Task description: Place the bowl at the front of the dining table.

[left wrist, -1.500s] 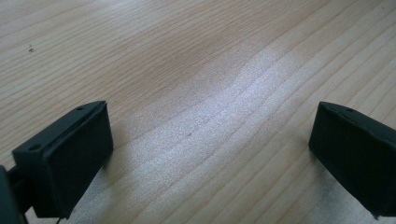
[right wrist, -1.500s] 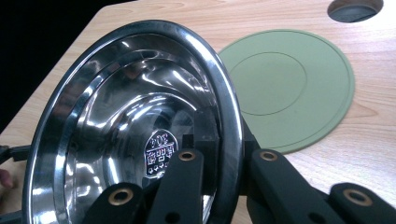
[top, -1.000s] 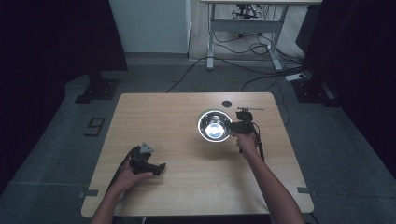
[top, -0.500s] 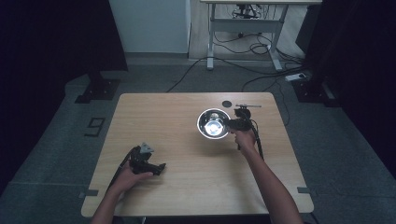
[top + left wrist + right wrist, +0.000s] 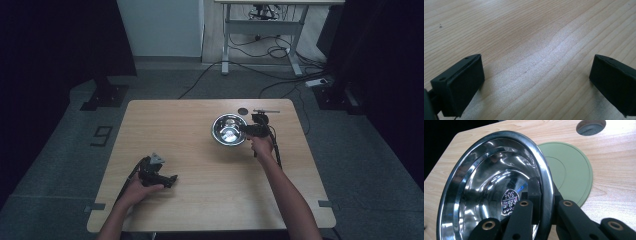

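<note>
- Right gripper view — right gripper (image 5: 544, 202) jaws clamped on steel bowl (image 5: 486, 185) rim, bowl tilted off green mat (image 5: 571, 175); lift step.
- Left gripper (image 5: 536, 75) — jaws wide apart, nothing between them, near-left on table (image 5: 524, 30).
- Next, likely: carry bowl clear, keep rim grip firm.

A: Support surface?
B: Light wooden rectangular table (image 5: 200, 200), visible grain, round grey grommet hole (image 5: 243, 111) near far edge.
A: Directly on top?
B: Flat round green silicone mat (image 5: 571, 177), lying just beside the grommet. Thin dark rod-like item (image 5: 266, 111) at far edge, too small to identify.
</note>
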Tool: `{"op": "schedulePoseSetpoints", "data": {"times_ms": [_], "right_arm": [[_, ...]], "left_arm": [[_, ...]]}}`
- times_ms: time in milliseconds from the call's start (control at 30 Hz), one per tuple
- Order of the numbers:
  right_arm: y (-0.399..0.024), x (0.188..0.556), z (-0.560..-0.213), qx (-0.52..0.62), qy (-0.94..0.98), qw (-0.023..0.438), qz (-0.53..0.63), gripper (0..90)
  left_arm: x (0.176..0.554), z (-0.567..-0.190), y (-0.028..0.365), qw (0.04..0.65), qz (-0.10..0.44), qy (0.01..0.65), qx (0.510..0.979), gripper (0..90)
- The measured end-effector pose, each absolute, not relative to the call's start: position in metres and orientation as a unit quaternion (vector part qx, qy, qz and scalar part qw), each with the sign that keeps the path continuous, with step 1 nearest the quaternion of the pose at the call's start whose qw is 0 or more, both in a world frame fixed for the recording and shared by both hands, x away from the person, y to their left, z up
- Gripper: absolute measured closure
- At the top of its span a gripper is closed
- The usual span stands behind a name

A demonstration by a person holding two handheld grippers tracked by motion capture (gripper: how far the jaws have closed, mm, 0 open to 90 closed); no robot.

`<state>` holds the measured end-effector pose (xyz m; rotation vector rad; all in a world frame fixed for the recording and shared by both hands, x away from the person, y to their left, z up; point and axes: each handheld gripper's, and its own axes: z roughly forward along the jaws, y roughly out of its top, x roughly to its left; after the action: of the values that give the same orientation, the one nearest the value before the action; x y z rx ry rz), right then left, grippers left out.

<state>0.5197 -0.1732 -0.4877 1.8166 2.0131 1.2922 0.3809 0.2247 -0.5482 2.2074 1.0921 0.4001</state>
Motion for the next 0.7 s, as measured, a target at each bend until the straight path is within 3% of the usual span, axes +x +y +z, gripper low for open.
{"op": "schedulePoseSetpoints", "data": {"times_ms": [700], "right_arm": [[-0.170, 0.538, -0.495, 0.614, 0.657, 0.067, 0.433, 86.2]], "left_arm": [[0.381, -0.548, 0.225, 0.318, 0.152, 0.415, 0.839, 0.0]]}}
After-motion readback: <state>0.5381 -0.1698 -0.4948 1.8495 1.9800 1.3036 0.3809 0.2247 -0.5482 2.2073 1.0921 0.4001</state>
